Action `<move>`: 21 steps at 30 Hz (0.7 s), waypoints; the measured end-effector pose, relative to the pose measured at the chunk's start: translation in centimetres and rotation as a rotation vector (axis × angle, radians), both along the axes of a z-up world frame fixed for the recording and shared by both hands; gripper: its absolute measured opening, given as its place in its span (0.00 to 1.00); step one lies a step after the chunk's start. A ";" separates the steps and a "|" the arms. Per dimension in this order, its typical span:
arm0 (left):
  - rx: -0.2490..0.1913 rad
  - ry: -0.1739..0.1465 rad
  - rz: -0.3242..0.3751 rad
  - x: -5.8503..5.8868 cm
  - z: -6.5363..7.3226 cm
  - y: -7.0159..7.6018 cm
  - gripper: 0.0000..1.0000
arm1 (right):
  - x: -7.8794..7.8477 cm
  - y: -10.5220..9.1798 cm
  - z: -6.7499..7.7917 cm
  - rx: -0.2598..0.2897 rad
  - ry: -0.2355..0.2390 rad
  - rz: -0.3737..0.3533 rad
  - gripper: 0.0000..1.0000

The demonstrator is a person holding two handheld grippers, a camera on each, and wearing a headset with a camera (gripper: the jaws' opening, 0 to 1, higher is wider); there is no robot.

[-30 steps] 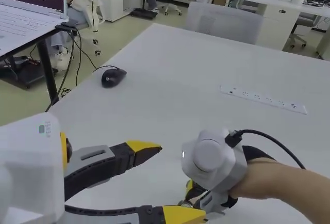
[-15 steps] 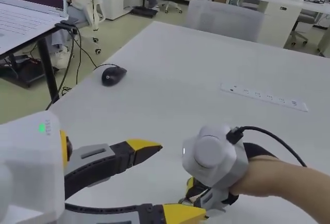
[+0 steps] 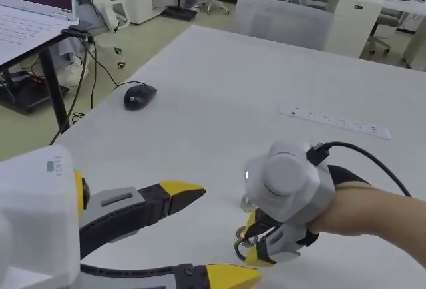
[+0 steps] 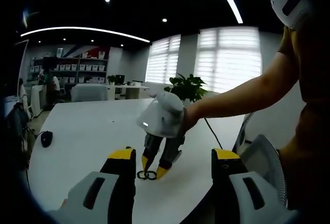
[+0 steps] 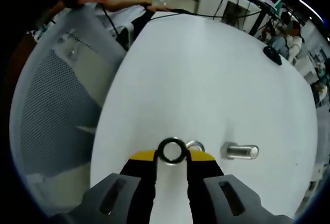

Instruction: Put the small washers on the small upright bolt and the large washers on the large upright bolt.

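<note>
Washer is pinched by the right gripper (left gripper spread, empty); next it likely needs centring over the bolt.

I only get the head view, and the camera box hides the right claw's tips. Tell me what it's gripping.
Observer: In the right gripper view, the right claw is shut on a washer, pinched by its rim between the yellow tips.
Operator: Give me the bolt's position.
Observer: One upright bolt stands on the table just past the tips. It is apart from the washer and to its right in that view.
Operator: Report anything else near the tips.
Observer: A second shiny round piece sits behind the held washer, partly hidden. I can't tell whether it's another washer or the other bolt.
</note>
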State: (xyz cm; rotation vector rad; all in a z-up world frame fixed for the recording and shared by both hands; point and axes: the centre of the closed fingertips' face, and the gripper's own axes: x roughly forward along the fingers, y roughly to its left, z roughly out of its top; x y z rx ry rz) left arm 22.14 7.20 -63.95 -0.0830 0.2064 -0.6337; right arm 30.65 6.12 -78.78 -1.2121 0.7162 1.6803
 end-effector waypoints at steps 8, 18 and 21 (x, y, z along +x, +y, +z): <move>-0.004 0.001 -0.010 0.0 -0.1 -0.3 0.58 | 2.9 -0.3 2.0 0.016 -0.045 -0.033 0.22; -0.009 0.005 -0.009 0.2 -0.2 -0.4 0.58 | 5.4 0.3 3.4 0.032 -0.077 -0.050 0.22; -0.009 0.010 -0.007 0.2 -0.3 -0.4 0.58 | 6.1 0.7 3.6 0.038 -0.086 -0.046 0.22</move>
